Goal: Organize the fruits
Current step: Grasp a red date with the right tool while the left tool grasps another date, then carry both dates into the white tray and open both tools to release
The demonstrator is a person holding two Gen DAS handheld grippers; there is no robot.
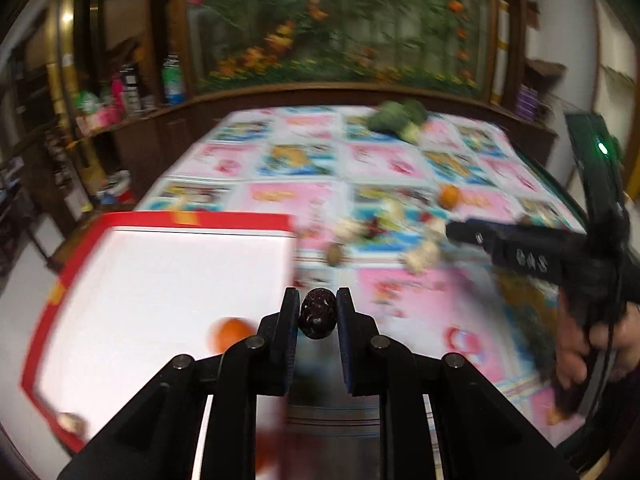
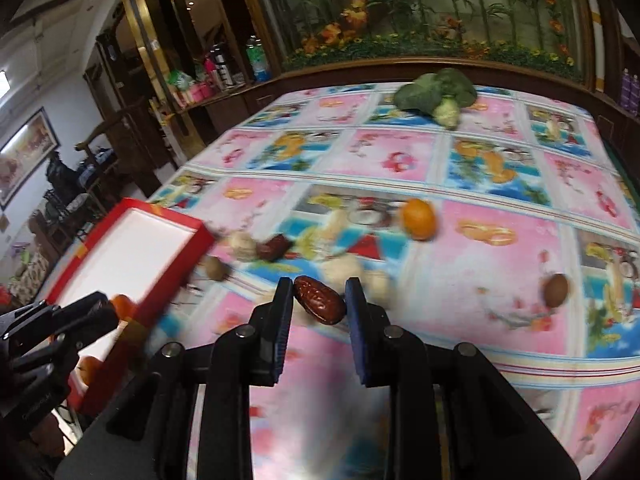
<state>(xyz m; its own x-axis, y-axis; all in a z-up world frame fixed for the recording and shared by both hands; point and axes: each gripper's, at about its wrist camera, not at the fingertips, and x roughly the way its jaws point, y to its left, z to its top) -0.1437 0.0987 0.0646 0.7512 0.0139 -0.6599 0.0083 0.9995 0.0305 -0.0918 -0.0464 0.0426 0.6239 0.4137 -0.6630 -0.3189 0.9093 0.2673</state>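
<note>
While both grippers pinch dates, L (image 1: 318, 314) near box (image 1: 160, 219) lower left, R's (image 2: 319, 300) sits crooked, may slip.

table (image 2: 500, 312): fruit-print cloth | on it: red box (image 2: 168, 268), broccoli (image 2: 436, 92), orange (image 2: 418, 219), scattered nuts and dates

A lived-in home, likely a dining or sitting room

A bench wears a fruit-print tablecloth (image 2: 400, 152); behind it dark wooden shelving (image 2: 224, 92) holds bottles (image 2: 256, 58) and household clutter beside a large flower mural (image 2: 420, 8), a framed picture (image 2: 28, 152) hangs on the wall, and a wooden chair (image 2: 100, 148) stands nearby.
</note>
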